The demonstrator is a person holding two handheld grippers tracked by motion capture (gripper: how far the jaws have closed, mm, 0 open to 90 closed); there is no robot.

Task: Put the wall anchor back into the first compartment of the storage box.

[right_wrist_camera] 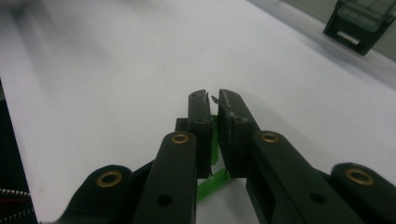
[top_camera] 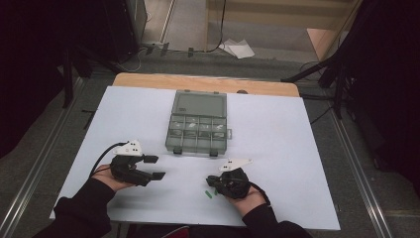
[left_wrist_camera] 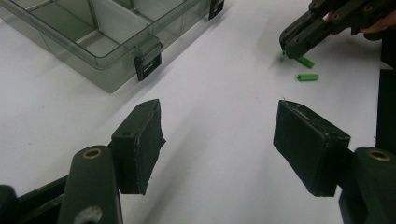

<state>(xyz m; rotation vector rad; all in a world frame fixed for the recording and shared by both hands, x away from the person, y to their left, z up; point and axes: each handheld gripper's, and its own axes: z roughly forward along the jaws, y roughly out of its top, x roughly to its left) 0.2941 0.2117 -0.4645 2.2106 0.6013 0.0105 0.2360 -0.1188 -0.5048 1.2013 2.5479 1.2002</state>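
Near the front edge of the white table (top_camera: 277, 148), the right gripper (right_wrist_camera: 214, 100) is tipped down onto a small green plug (right_wrist_camera: 214, 140), its jaws pinched shut on it so the piece stands between the pads. A second green piece (right_wrist_camera: 212, 183) lies flat beneath the jaws, touching or just under the first; I can't tell which. From the left gripper view two green bits show on the table: one (left_wrist_camera: 303, 61) at the tip of the right gripper (left_wrist_camera: 292, 46) and another (left_wrist_camera: 308, 77) just beside it, apart from the jaws. From above only a green speck (top_camera: 208, 194) is clear.

The left gripper (left_wrist_camera: 218, 135) waits with jaws spread wide, holding nothing, resting low and pointed toward the plugs, probably kept free to steady or help later. The open clear box (top_camera: 198, 131) sits well apart at mid-table, its lid folded back and latches facing the person, likely so the compartments are easy to reach.

The plug is short, bright green, ribbed along its length, and looks like plastic.
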